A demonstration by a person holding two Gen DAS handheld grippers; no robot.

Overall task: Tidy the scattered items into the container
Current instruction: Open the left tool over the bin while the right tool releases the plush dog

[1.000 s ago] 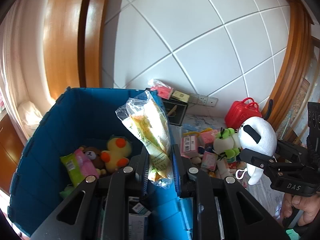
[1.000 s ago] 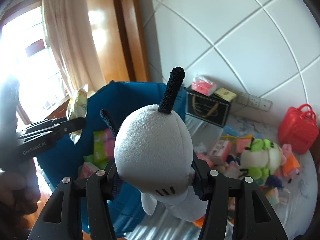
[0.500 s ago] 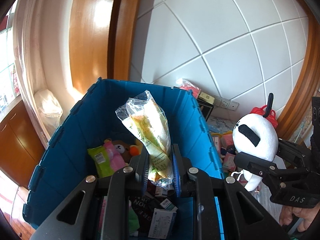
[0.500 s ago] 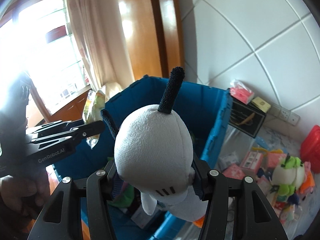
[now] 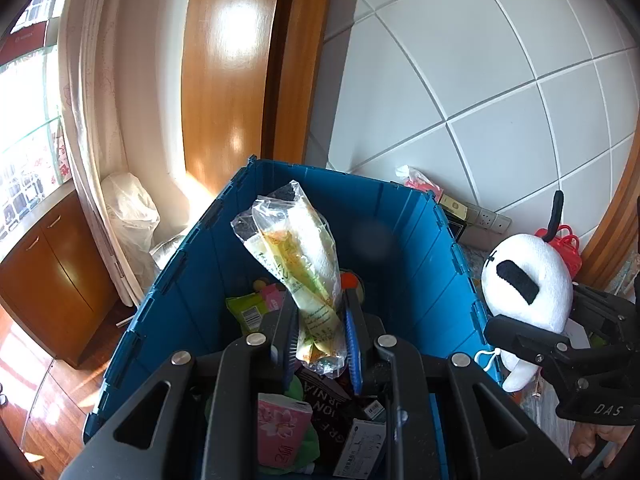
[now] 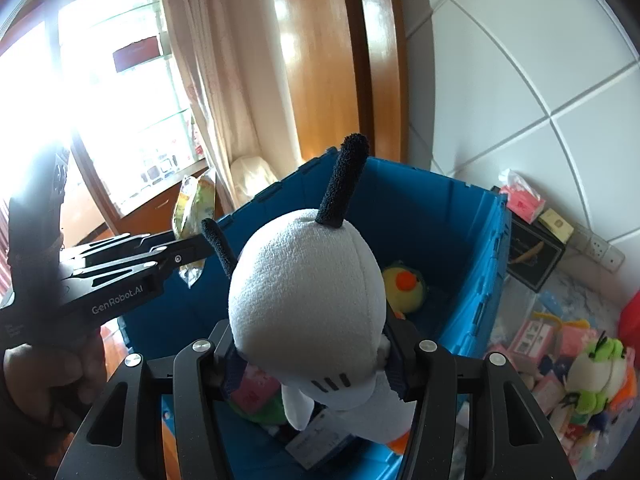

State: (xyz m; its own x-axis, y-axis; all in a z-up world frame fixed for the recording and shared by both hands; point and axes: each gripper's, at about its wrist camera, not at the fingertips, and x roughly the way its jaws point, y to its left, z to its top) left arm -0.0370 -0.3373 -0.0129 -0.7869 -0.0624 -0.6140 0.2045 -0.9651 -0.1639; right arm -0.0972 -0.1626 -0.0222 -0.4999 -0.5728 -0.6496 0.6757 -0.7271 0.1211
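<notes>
Through my left wrist camera, my left gripper (image 5: 320, 344) has its jaws clamped on a clear crinkled plastic bag of yellow-and-white snack food (image 5: 298, 264), which stands tilted above the open blue plastic crate (image 5: 404, 216). Inside the crate below lie a pink floral tissue pack (image 5: 282, 430), a green barcoded packet (image 5: 246, 312), a dark book with pale lettering (image 5: 324, 404) and a small white box (image 5: 360, 448). Off to the right, my right gripper (image 5: 532, 344) holds a white round plush toy with black ears (image 5: 526, 284) just outside the crate's right wall.

Through my right wrist camera, my right gripper (image 6: 316, 354) has its jaws pressed into the plush toy's (image 6: 308, 292) soft sides, its two black ears pointing up, held over the crate's (image 6: 476, 288) near edge. A yellow plush duck with an orange beak (image 6: 404, 288) rests in the crate's far corner. My left gripper (image 6: 192, 250) hangs at the left with the snack bag (image 6: 196, 208) pinched. On the tabletop (image 6: 564, 284) right of the crate lie a green frog plush (image 6: 600, 368) and pink packets.
</notes>
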